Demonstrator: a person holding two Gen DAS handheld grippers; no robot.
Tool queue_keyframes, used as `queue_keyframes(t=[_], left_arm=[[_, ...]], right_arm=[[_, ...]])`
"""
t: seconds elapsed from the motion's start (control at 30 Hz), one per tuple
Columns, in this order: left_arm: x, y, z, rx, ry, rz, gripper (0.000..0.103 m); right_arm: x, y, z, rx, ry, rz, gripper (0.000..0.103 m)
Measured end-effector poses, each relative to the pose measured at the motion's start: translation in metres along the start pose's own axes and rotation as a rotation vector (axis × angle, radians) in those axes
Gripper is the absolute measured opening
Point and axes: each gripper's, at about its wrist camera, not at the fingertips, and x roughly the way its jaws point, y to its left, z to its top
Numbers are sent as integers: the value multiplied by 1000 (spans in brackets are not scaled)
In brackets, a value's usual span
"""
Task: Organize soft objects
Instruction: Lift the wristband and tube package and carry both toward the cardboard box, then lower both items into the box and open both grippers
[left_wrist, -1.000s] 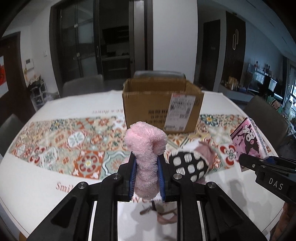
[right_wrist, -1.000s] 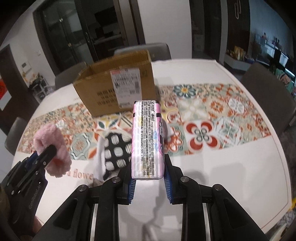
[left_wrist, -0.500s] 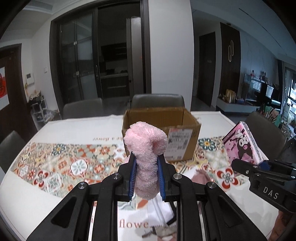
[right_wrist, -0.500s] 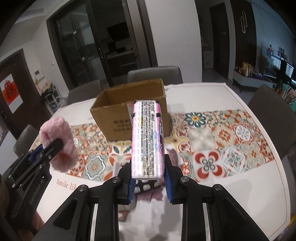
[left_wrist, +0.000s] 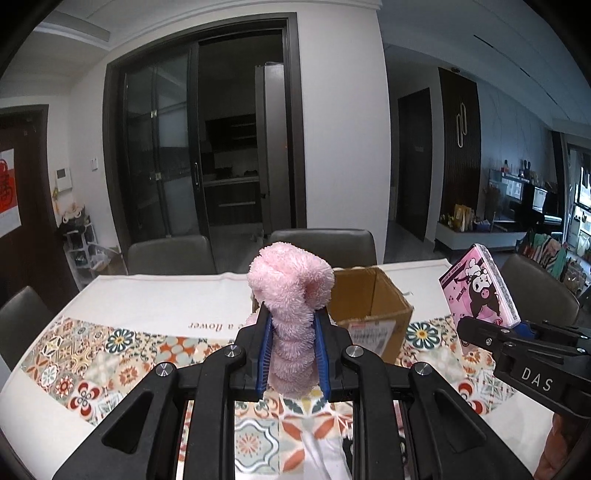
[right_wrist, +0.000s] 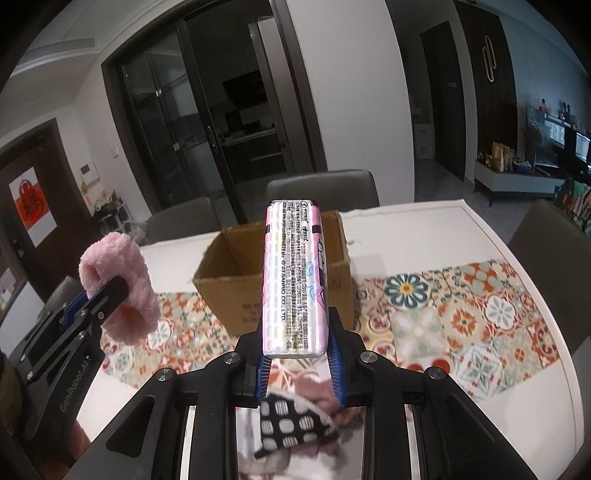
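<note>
2 soft things lifted, none boxed yet
My left fingers (left_wrist: 291, 347) clamp the pink fluffy roll (left_wrist: 290, 295), my right fingers (right_wrist: 301, 354) clamp the pink tissue pack (right_wrist: 295, 280); the cardboard box (right_wrist: 236, 288) toward the desk's far edge looks empty, the spotted cloth (right_wrist: 291, 424) remains near the near edge.

The right tool (right_wrist: 301, 354) clamps an upright pink tissue pack (right_wrist: 293, 280) before an open cardboard box (right_wrist: 236, 295); the left tool (right_wrist: 98, 306) grips a pink fluffy cloth (right_wrist: 118, 284).

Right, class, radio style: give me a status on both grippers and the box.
Left gripper shut on pink fluffy headband. Right gripper shut on pink tissue pack. Cardboard box open ahead, path clear. Black-and-white pouch on table below.
</note>
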Motion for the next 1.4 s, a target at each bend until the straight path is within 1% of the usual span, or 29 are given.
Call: queue_keyframes(t=[0.3, 0.47, 0.7, 1.07, 1.4], left_arm=[[24, 5, 21, -13, -16, -10, 22], [40, 4, 28, -4, -24, -16, 22], [66, 5, 35, -3, -12, -18, 22], [115, 9, 37, -12, 43, -23, 22], [157, 5, 32, 21, 98, -31, 22]], right_arm=[[19, 5, 26, -25, -31, 18, 28], [31, 5, 37, -36, -35, 10, 28], [54, 4, 51, -37, -24, 4, 28], [103, 2, 66, -44, 27, 8, 28], [146, 5, 69, -65, 93, 2, 28]])
